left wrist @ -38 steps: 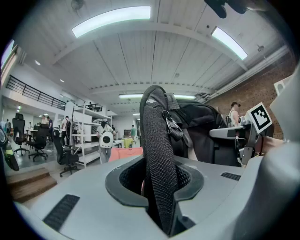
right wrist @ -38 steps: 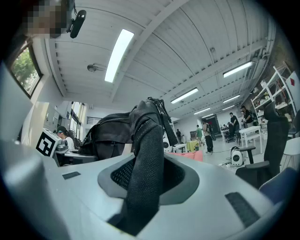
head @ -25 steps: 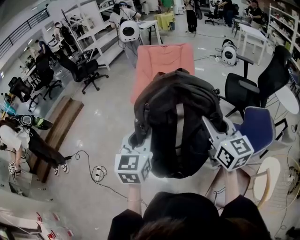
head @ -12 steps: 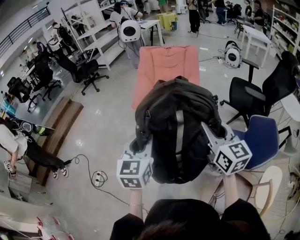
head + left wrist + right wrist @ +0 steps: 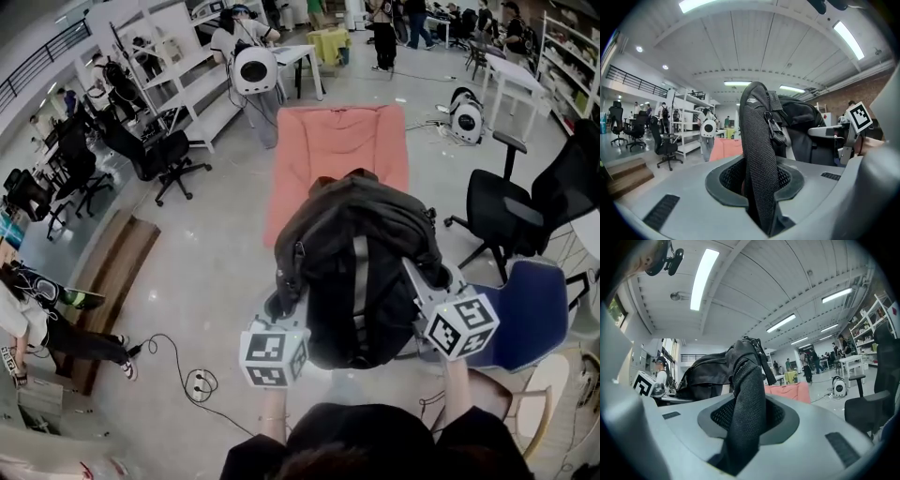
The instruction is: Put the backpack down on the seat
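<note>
Here, left tool (image 5: 758,185) and right tool (image 5: 740,427) each pinch one backpack (image 5: 361,258) strap (image 5: 757,136).

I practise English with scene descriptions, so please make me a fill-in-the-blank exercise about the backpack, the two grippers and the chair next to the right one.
1. The backpack held between the two grippers is ____ in colour.
2. The left gripper and the right gripper are each shut on a shoulder ____ of the backpack.
3. The chair beside the right gripper is ____ in colour.

Missing words: black; strap; blue.
</note>
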`<action>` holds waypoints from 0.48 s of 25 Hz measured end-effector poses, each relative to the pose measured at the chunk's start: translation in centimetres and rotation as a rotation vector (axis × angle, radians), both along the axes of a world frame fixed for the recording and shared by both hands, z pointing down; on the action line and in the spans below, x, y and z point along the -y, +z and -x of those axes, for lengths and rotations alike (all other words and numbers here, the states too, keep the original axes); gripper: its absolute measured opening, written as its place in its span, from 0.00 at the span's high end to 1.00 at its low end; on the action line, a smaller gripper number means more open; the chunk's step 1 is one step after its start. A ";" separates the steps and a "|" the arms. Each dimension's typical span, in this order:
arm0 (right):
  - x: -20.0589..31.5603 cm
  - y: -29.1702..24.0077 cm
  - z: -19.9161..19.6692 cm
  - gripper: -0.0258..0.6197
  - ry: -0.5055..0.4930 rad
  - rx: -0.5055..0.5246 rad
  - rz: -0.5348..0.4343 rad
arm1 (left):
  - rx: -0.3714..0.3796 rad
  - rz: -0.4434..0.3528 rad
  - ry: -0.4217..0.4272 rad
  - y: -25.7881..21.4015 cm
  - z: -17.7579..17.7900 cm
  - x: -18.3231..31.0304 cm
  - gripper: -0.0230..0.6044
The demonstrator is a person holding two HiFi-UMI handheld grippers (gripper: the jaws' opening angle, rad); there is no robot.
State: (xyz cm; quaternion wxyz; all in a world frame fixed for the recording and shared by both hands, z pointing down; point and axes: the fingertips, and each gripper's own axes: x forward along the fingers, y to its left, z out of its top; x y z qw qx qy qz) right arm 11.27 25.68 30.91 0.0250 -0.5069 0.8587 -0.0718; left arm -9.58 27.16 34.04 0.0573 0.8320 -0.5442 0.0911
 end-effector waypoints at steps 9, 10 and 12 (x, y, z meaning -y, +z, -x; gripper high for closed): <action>8.8 1.5 2.0 0.78 0.050 0.008 0.023 | 0.004 0.015 0.046 1.3 2.0 9.4 0.80; 9.4 1.5 2.2 0.78 0.054 0.010 0.026 | 0.004 0.017 0.050 1.4 2.2 10.1 0.80; 10.5 1.8 2.3 0.78 0.059 0.014 0.027 | 0.009 0.020 0.057 1.6 2.4 11.3 0.80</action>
